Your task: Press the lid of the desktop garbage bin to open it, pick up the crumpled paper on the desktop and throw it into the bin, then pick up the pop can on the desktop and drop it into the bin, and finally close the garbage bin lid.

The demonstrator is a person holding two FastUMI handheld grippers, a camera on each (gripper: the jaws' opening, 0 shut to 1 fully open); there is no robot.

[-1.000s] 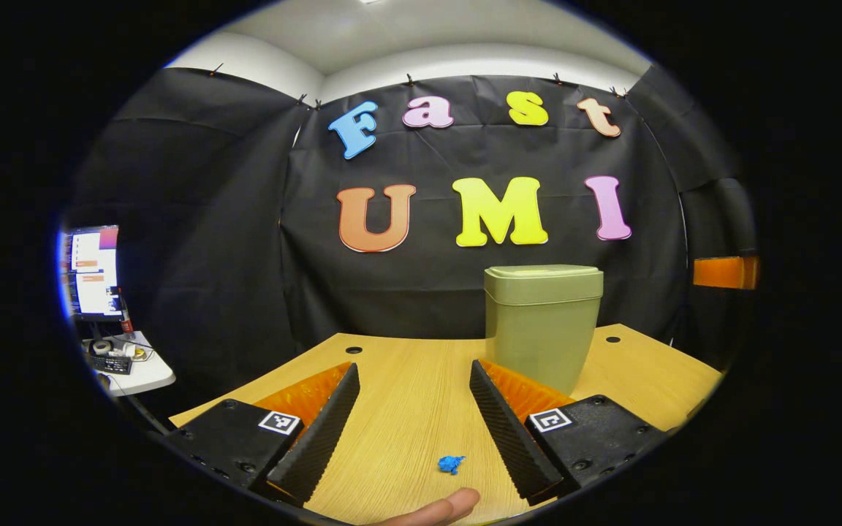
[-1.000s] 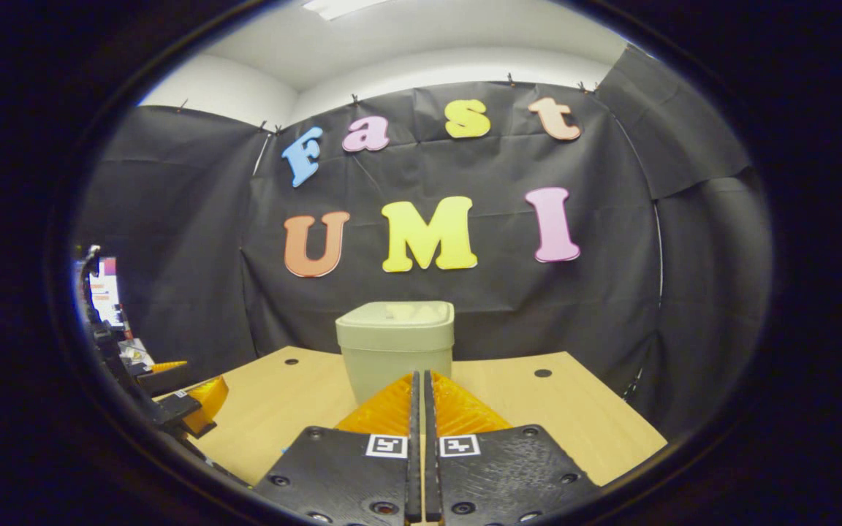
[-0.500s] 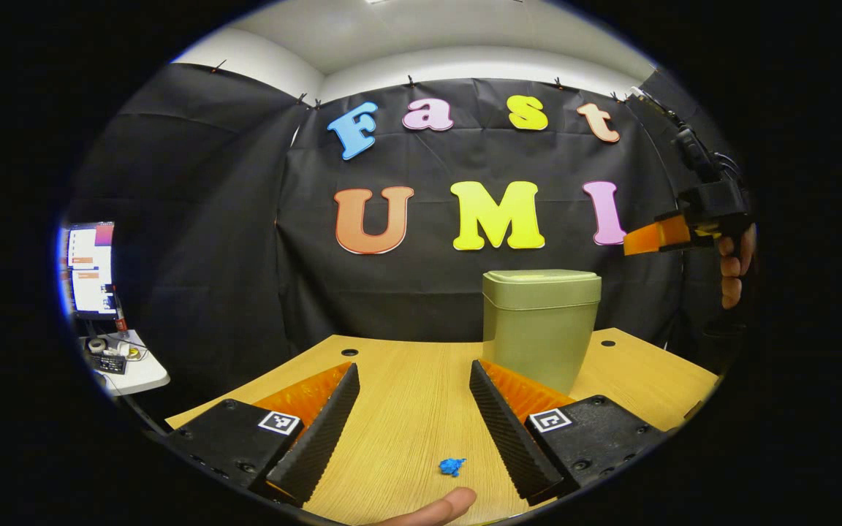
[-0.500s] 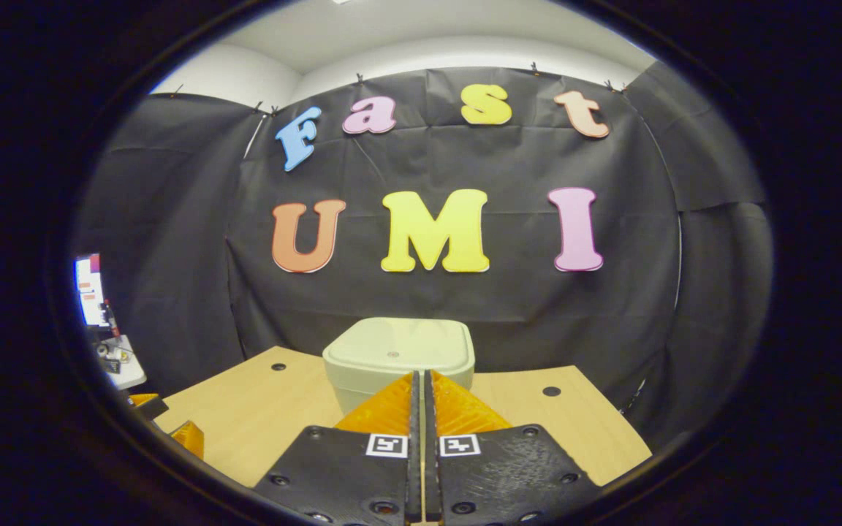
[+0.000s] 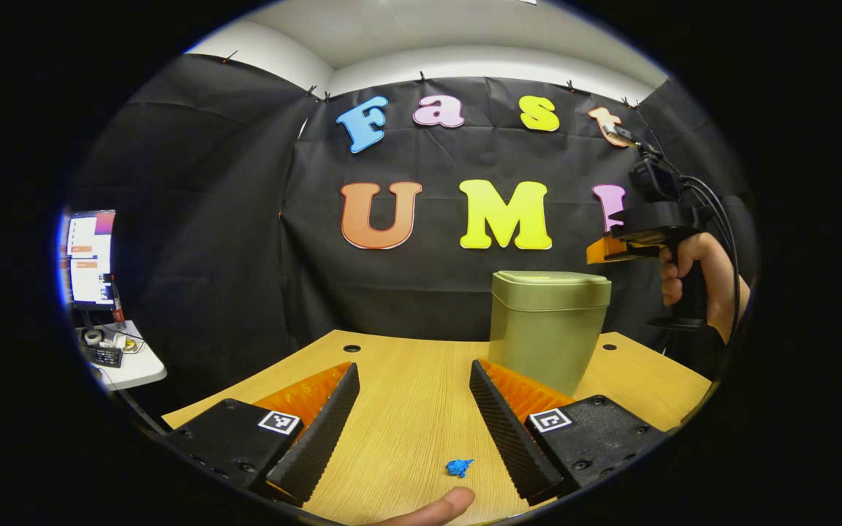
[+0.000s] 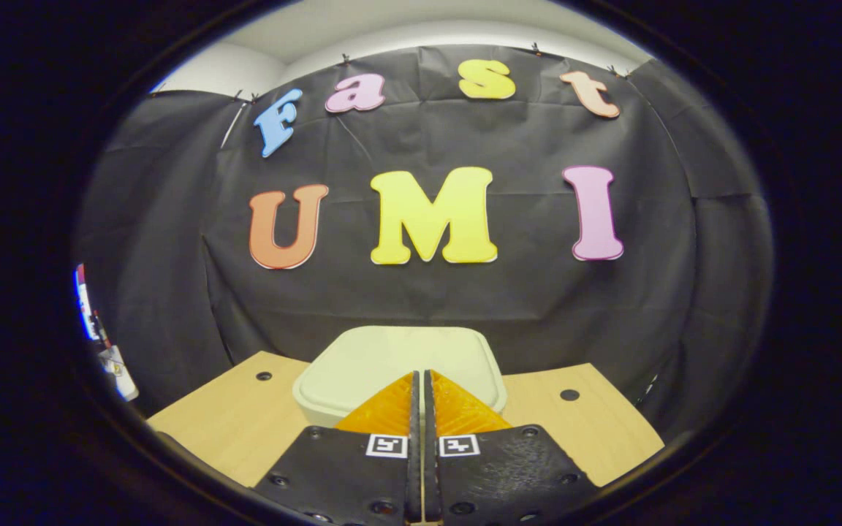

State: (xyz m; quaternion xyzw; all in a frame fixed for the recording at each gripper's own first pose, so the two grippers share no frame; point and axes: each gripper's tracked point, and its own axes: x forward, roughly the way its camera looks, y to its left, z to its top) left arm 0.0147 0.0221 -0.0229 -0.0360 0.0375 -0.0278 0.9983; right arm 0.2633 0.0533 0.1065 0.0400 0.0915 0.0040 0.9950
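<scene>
The right tool [image 6: 421, 376], fingers closed on nothing, hangs just above the bin's lid [image 6: 392, 358], nearer than the open left tool [image 5: 414, 380].

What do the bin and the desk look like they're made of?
The bin looks like moulded plastic, olive green with a matte finish: smooth walls, rounded corners, a soft sheen on its shut lid. The desk shows pale wood grain, likely laminate, with round cable holes.

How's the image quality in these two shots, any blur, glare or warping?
Left gripper view: sharp and evenly lit, the desk edge bowed by the fisheye, the monitor blown out. Right gripper view: bin lid soft and pale, close behind the shut right gripper.
</scene>
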